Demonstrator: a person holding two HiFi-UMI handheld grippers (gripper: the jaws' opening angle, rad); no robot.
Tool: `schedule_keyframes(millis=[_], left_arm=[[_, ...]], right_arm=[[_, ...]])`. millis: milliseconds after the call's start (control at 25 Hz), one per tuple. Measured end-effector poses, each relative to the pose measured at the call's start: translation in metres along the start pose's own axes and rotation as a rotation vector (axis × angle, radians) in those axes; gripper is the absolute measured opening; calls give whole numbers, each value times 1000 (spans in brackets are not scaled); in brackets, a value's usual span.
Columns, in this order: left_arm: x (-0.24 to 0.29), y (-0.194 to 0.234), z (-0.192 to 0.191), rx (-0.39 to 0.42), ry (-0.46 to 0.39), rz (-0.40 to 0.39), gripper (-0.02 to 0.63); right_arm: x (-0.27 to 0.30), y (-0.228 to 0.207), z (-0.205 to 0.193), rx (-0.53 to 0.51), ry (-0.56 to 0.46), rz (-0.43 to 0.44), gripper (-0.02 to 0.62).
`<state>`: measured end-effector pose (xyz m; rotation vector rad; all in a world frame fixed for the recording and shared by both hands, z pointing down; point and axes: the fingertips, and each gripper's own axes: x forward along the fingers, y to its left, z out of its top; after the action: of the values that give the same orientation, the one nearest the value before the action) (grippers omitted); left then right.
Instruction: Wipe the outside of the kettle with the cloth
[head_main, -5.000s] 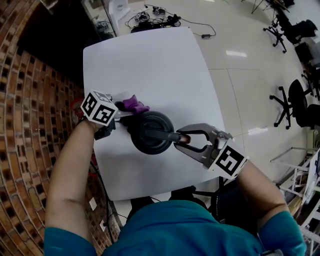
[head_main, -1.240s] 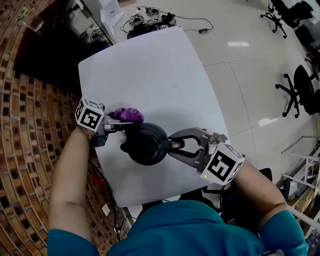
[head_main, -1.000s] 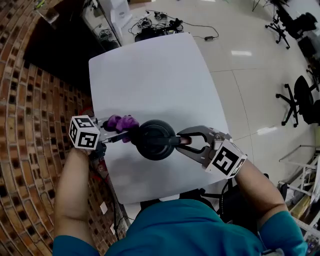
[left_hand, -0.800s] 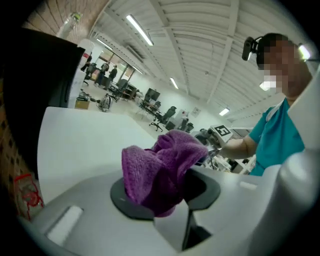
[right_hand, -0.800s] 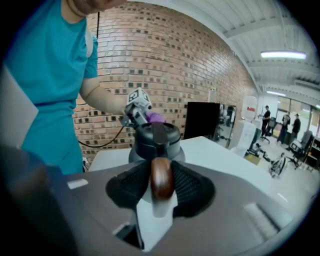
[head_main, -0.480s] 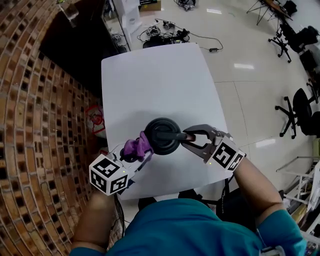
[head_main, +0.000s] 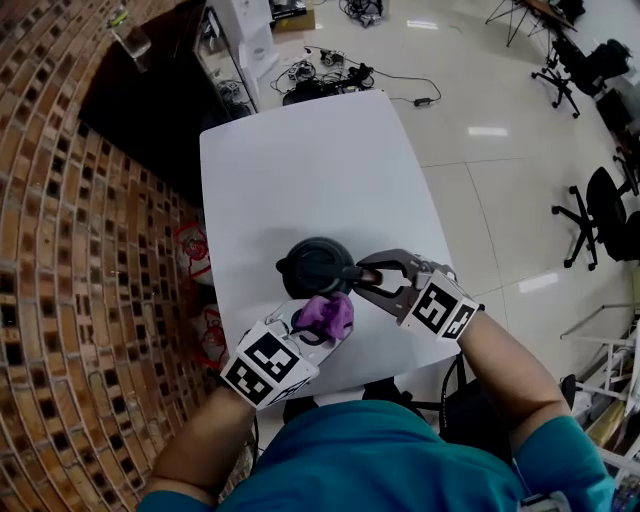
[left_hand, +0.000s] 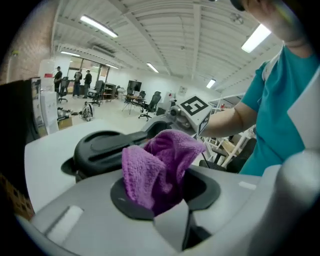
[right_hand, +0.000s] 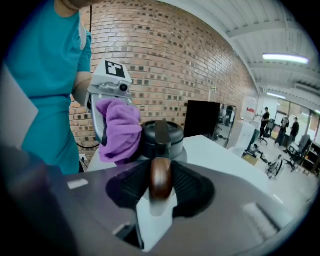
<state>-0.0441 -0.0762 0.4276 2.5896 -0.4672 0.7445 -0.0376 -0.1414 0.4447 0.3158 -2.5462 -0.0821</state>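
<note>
A black kettle (head_main: 315, 265) stands near the front of the white table (head_main: 300, 170). My right gripper (head_main: 368, 276) is shut on the brown end of the kettle's handle (right_hand: 160, 181), which fills the gap between its pads. My left gripper (head_main: 318, 325) is shut on a bunched purple cloth (head_main: 326, 314) and holds it against the kettle's near side. In the left gripper view the cloth (left_hand: 159, 167) bulges out of the jaws in front of the kettle's lid (left_hand: 102, 147). From the right gripper view, the cloth (right_hand: 120, 131) touches the left flank of the kettle (right_hand: 161, 136).
A brick wall (head_main: 70, 250) runs along the table's left side, with a dark cabinet (head_main: 150, 110) at the far left. Cables (head_main: 330, 75) lie on the floor beyond the table. Office chairs (head_main: 600, 210) stand at the right. The table's front edge is close under both grippers.
My left gripper has carried the cloth from the kettle's left side round to its near side, closer to me. The right gripper kept its hold on the handle and stayed put.
</note>
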Motion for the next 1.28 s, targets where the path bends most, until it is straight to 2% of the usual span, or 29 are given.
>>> schedule_keyframes(millis=[160,320,480,600,800,880,1000,1160,1280], left_arm=[[1,7,39,164,67,34,135],[8,25,53,268,240,28,135],[24,27,63,355,437,-100,138],[28,34,73,348,505,-165,140],[41,83,84,206,517,-173,137],[44,108,81,122,524,-170,135],[44,133,66,-24,522,-211,135],[27,156,50,-187,437,-237,133],[6,162,35,-264,364,-235,132]], right_arm=[[1,2,0,-11,1,-9,123],[0,2,1,-10,-20,-15,123],[-1,1,2,-5,-42,-26,123],[-1,3,3,-2,-54,-27,123],[-2,4,3,-2,-70,-20,123],[-2,5,3,-2,-73,-16,123],[-2,7,4,-2,-73,-7,123],[-2,6,4,2,-69,1,123],[-3,8,3,-3,-63,9,123]])
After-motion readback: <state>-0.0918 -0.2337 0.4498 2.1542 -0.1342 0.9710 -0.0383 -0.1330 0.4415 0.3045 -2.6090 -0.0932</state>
